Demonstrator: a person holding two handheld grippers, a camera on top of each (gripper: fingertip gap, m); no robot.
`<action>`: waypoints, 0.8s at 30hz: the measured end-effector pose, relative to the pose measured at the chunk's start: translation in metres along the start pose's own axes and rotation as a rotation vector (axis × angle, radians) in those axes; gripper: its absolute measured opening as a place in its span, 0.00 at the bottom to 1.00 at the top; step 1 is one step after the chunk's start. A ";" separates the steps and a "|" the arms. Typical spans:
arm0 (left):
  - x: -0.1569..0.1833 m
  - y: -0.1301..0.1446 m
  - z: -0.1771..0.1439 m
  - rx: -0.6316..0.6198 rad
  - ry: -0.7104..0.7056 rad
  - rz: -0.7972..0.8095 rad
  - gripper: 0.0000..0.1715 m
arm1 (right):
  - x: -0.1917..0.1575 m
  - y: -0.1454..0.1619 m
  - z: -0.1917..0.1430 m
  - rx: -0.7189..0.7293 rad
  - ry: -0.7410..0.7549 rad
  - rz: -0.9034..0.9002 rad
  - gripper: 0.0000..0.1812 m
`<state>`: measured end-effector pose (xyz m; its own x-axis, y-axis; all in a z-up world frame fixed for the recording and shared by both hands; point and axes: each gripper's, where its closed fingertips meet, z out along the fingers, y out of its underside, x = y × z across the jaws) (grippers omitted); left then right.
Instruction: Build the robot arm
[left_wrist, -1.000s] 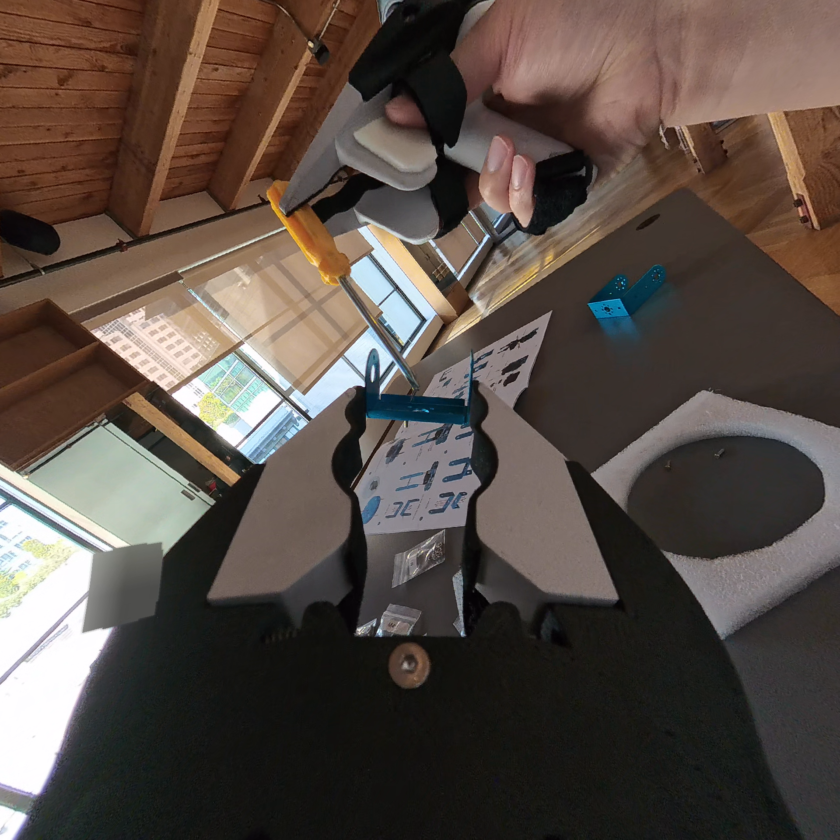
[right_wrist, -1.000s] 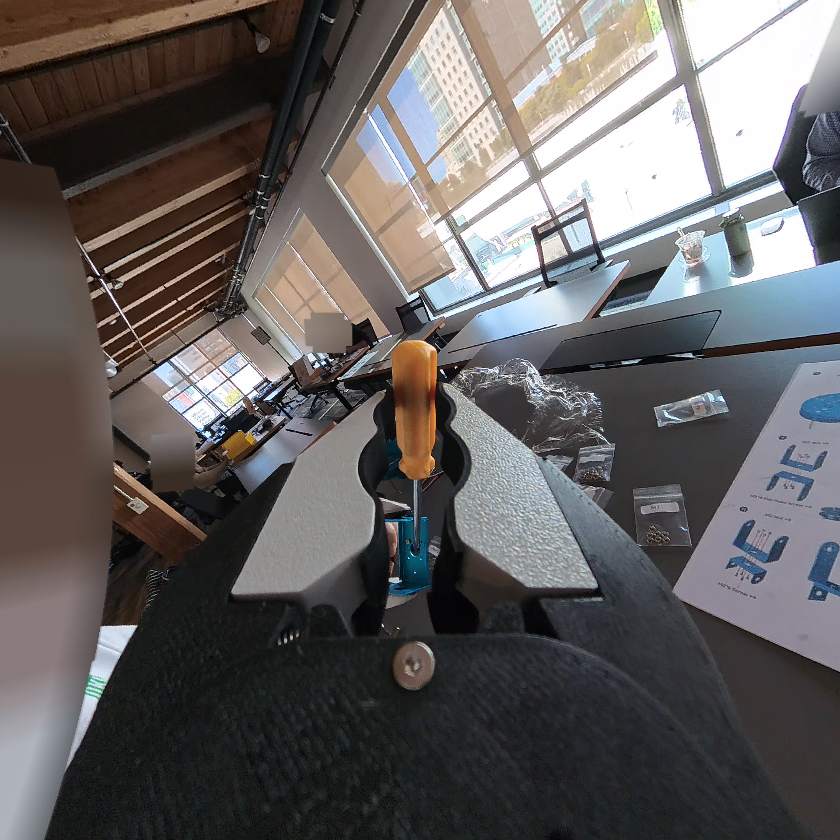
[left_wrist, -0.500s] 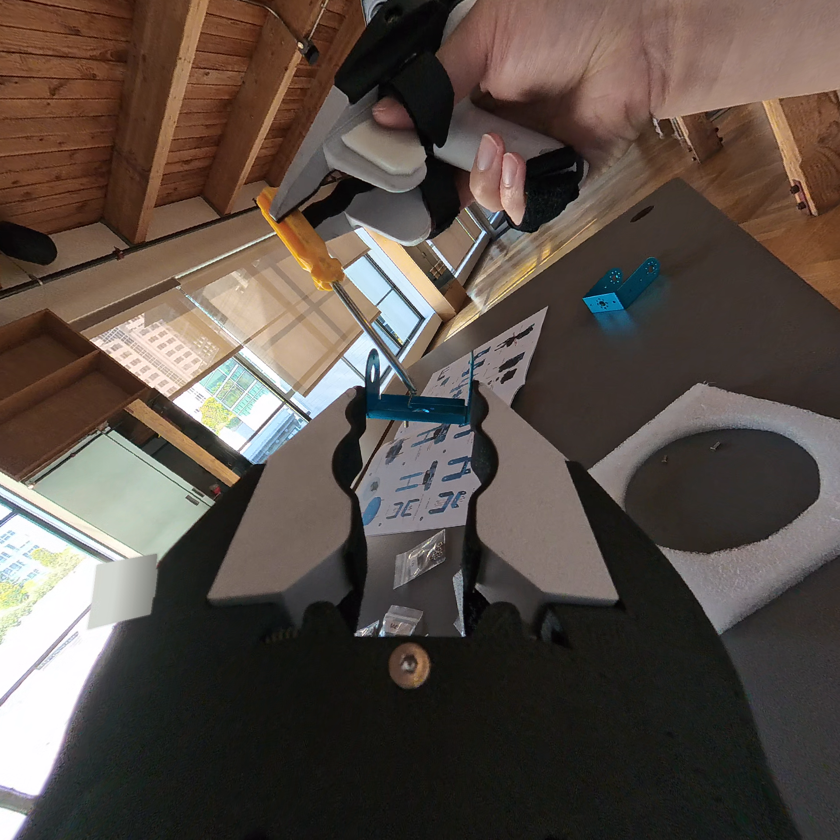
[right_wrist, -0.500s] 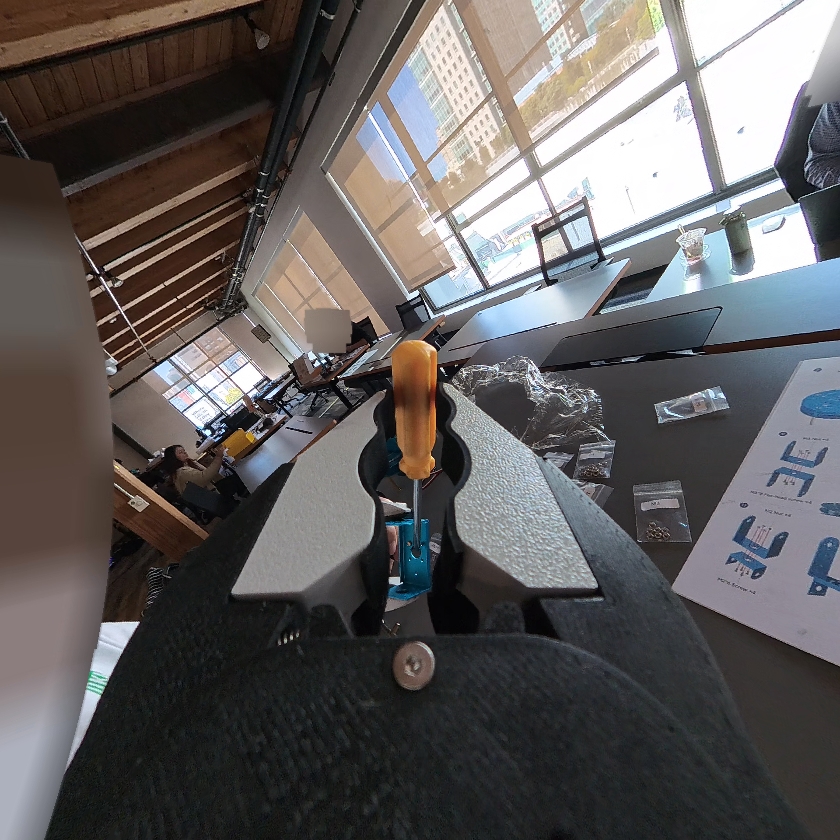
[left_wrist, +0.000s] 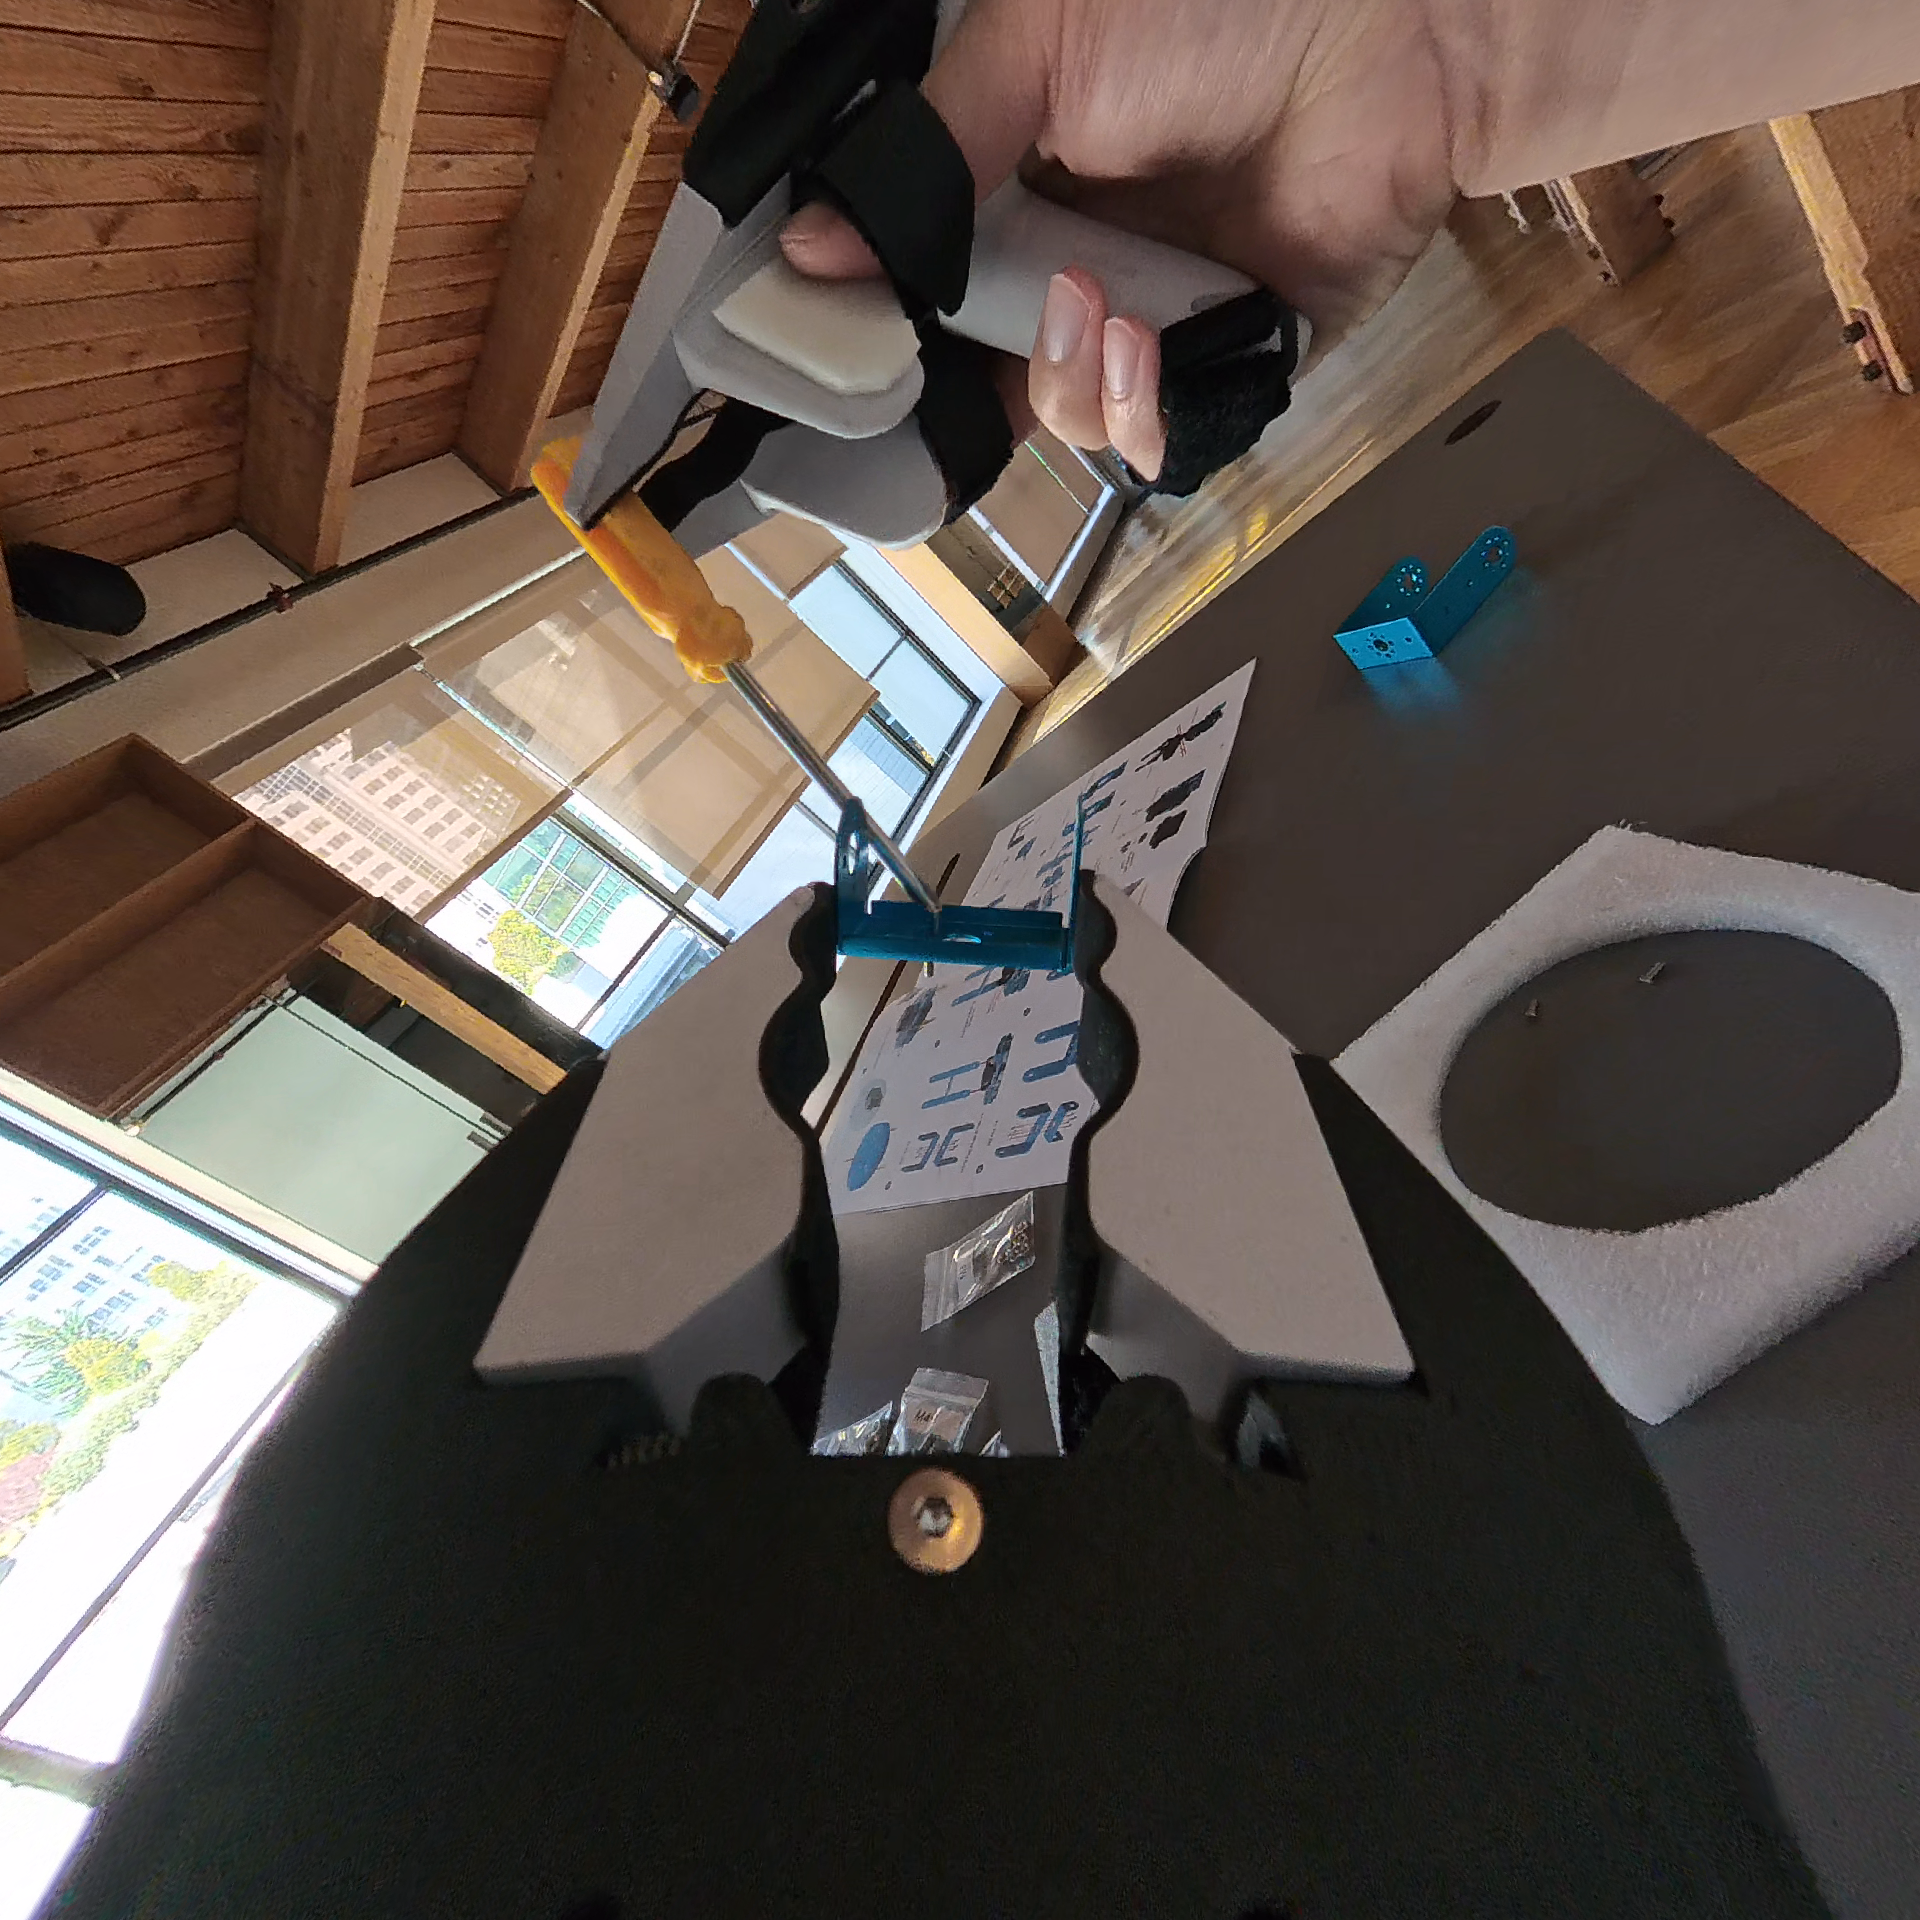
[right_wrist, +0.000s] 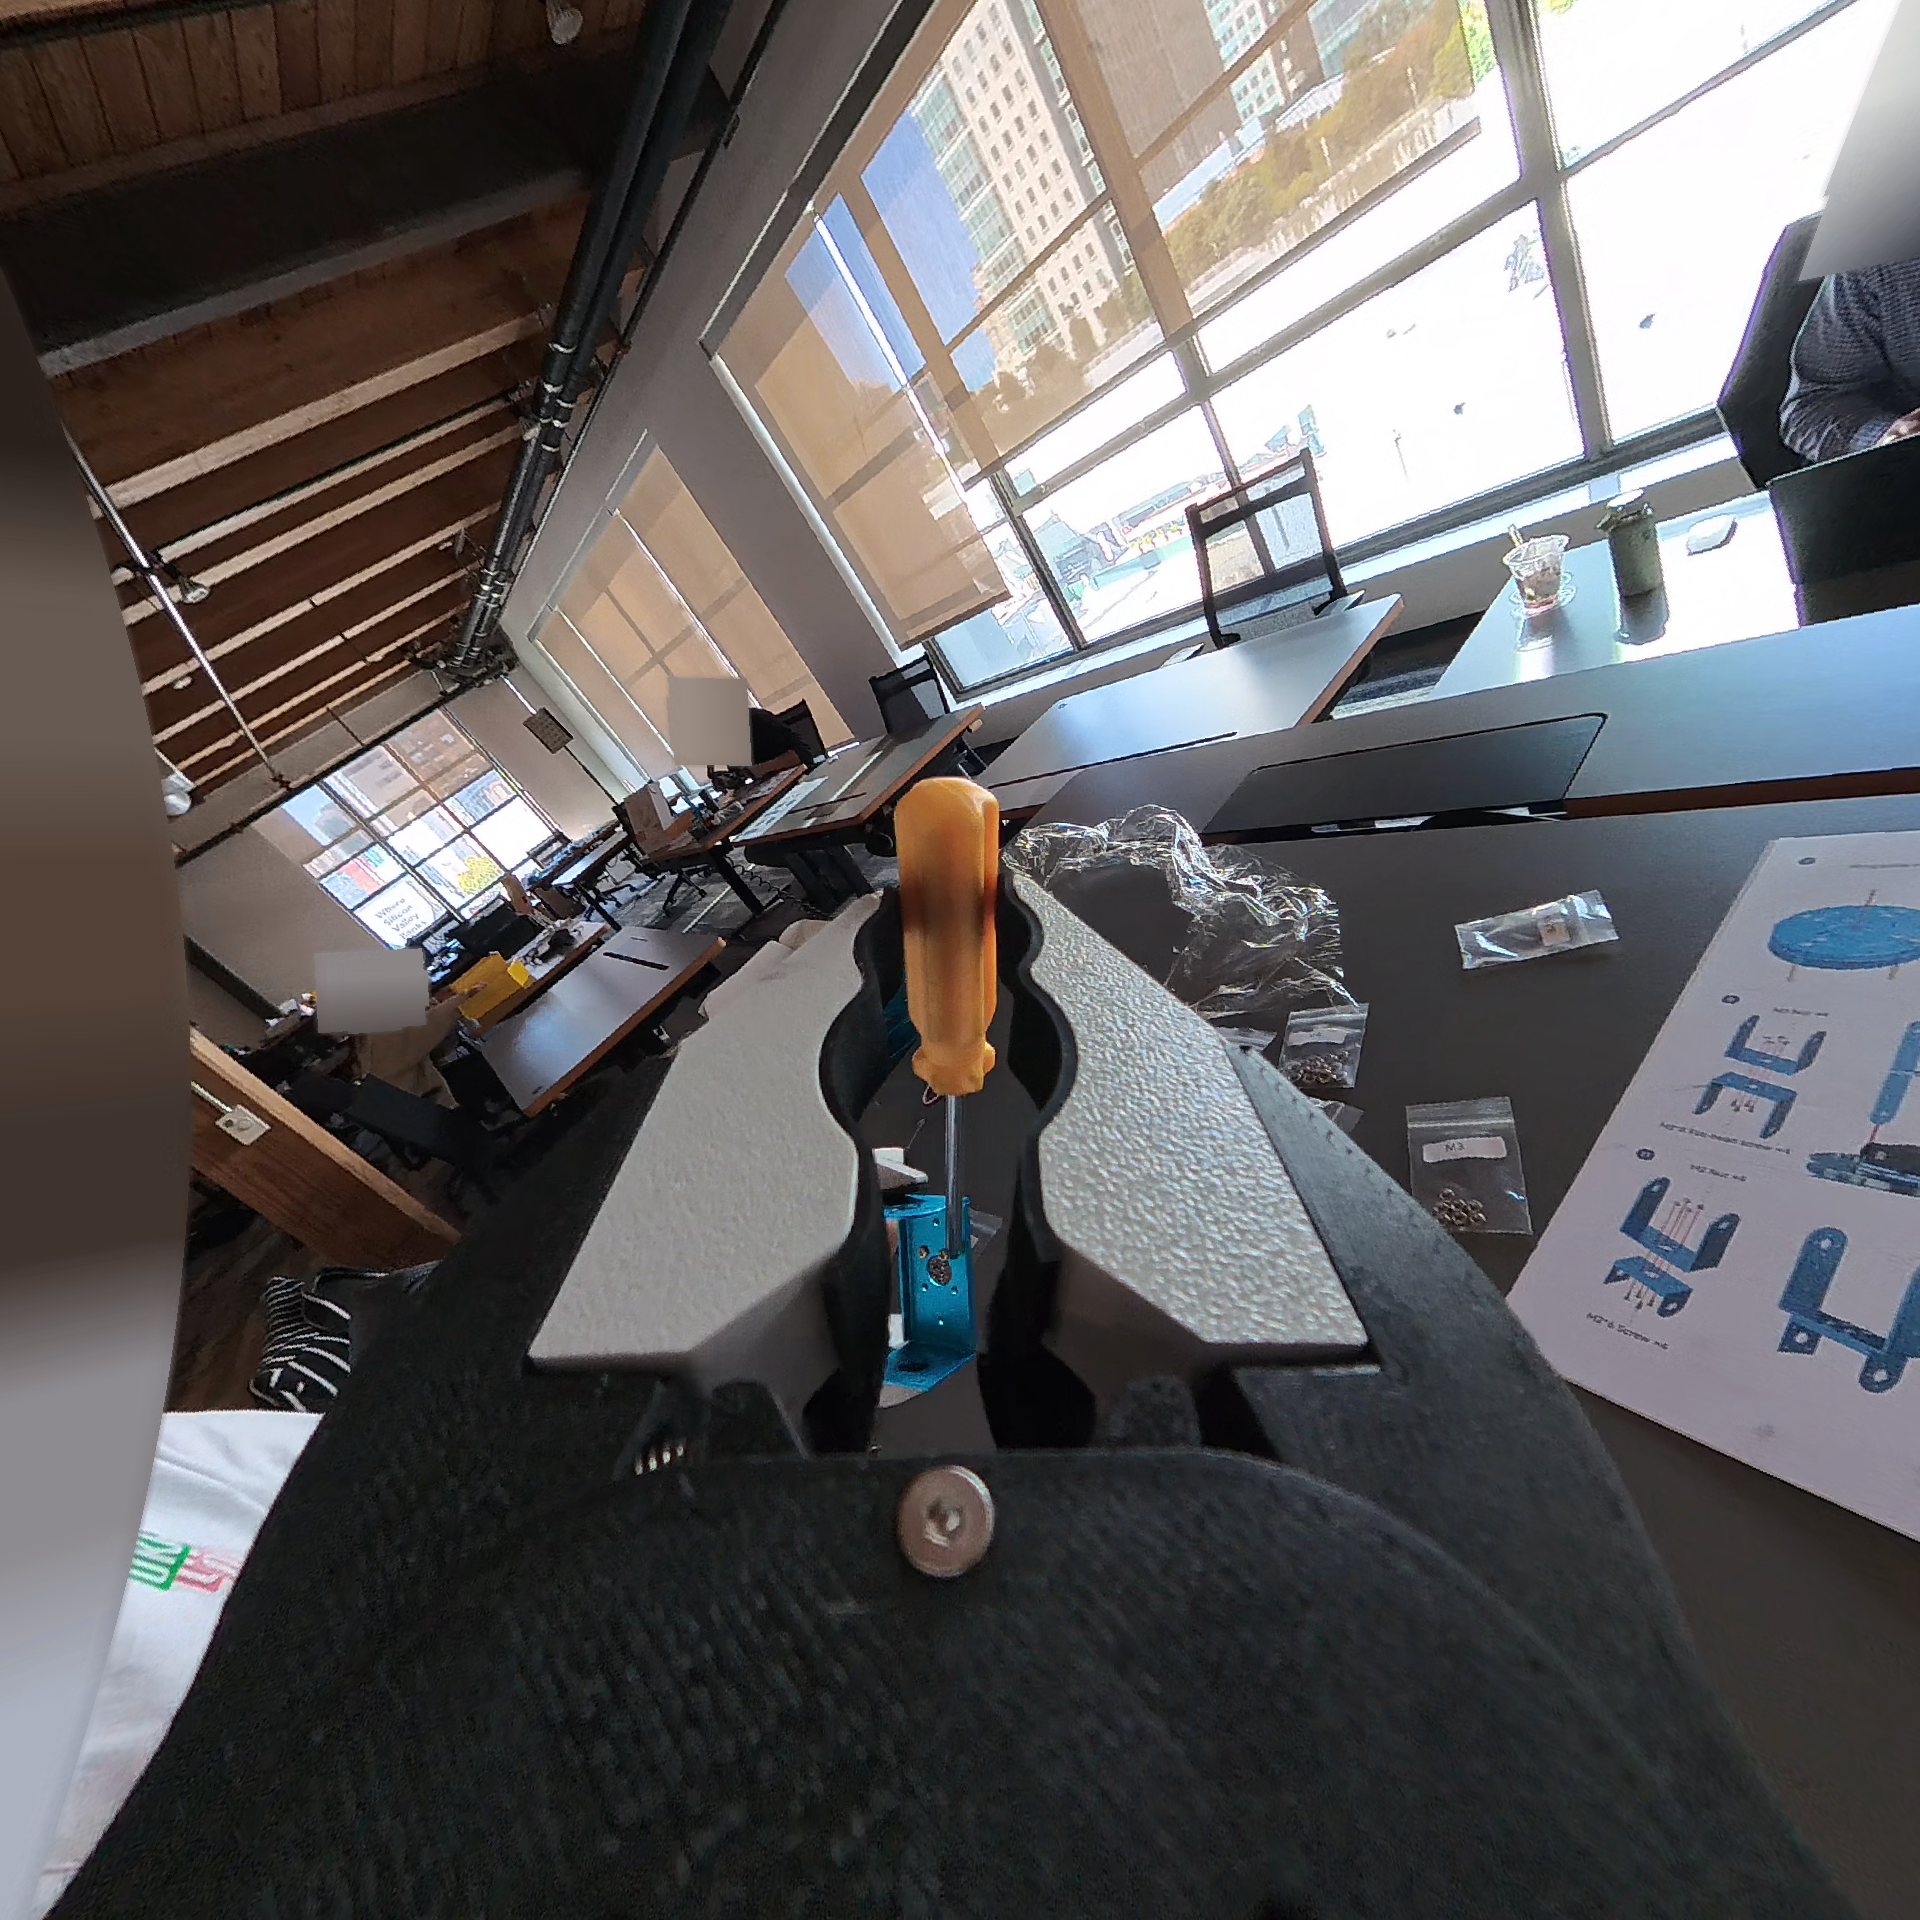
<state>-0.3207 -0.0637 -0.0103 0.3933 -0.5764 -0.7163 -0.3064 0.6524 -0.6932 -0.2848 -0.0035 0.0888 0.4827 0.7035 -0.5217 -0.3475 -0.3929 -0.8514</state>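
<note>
Timber beams and tall windows sit behind a dark worktop strewn with kit parts. Your left gripper has its jaws partly closed on a small blue bracket, pinching it by its ends at the fingertips, raised above the worktop. Your right gripper has its jaws nearly closed on the orange handle of a screwdriver, whose tip sits on a screw in the bracket's flat face.

The grip on the bracket looks shallow, so a hard push from the screwdriver could tip or pop it out of the fingertips. The shaft meets the bracket at a slant in the left wrist view, so I judge the tip may ride out of the screw head and skid across the metal. The handle is smooth and round and could turn inside the jaws instead of turning the screw. A dropped screw would be hard to find among the clutter.

A printed instruction sheet lies near the worktop's right edge in the right wrist view. Small clear bags with white labels lie beside it, and crumpled plastic wrap behind. A second blue bracket rests toward the far corner, and a white foam frame lies at the near edge. The sheet and bags carry print, which I leave unread.
</note>
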 end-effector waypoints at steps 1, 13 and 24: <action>0.000 0.000 0.000 -0.004 0.000 0.002 0.26 | 0.000 0.000 0.000 0.001 -0.002 0.004 0.09; -0.004 -0.002 -0.001 0.018 0.008 -0.099 0.26 | -0.011 -0.003 0.001 0.022 -0.029 -0.097 0.09; -0.012 -0.006 -0.001 0.063 0.028 -0.303 0.26 | -0.032 -0.003 0.001 0.046 -0.102 -0.230 0.09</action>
<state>-0.3248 -0.0612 0.0028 0.4342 -0.7620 -0.4805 -0.1240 0.4778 -0.8697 -0.3001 -0.0236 0.1080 0.4709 0.8280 -0.3044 -0.2756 -0.1897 -0.9424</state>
